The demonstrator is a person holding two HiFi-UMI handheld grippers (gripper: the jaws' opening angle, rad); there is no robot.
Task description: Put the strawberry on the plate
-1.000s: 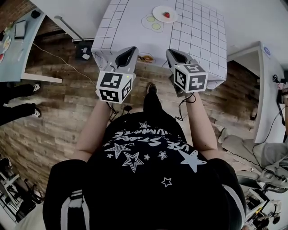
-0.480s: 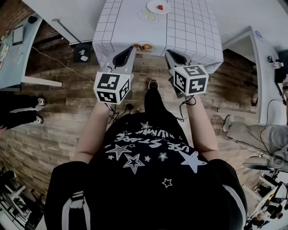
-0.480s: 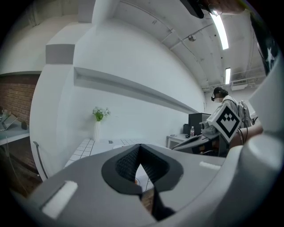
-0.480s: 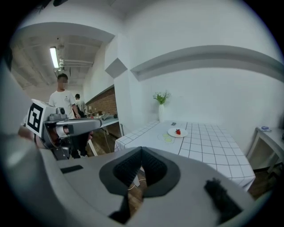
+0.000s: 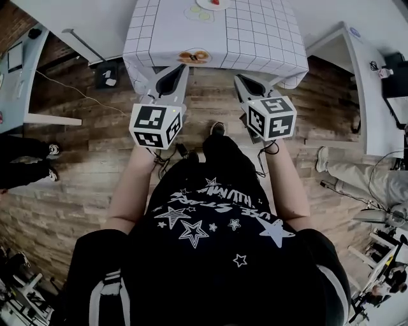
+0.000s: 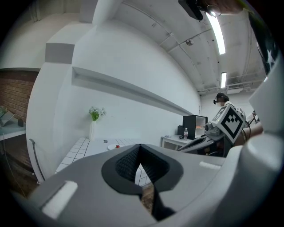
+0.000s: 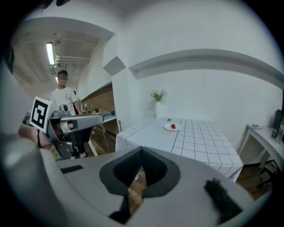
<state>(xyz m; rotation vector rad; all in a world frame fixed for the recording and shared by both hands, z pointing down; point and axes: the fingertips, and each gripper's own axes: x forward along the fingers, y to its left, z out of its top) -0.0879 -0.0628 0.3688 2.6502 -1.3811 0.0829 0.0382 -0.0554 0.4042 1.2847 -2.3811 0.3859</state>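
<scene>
The red strawberry (image 7: 173, 126) lies on a small white plate (image 7: 169, 127) on the far part of the checked table (image 7: 199, 144); in the head view the plate (image 5: 205, 4) is cut by the top edge. The strawberry (image 6: 117, 146) is tiny in the left gripper view. My left gripper (image 5: 171, 80) and right gripper (image 5: 251, 84) hang side by side over the wooden floor, short of the table's near edge. Both are shut with nothing between the jaws, as their own views of the left gripper (image 6: 140, 150) and right gripper (image 7: 141, 151) confirm.
A vase of flowers (image 7: 158, 105) stands at the table's back. Pale green slices (image 5: 198, 13) lie near the plate, and an orange item (image 5: 193, 56) sits at the near edge. A person (image 7: 63, 98) stands at the left by a grey desk (image 5: 14, 83). Cables cross the floor.
The table and plate have slid toward the top edge of the head view, so I stand farther from them. Both grippers stay shut and level, slightly lower in the view.
</scene>
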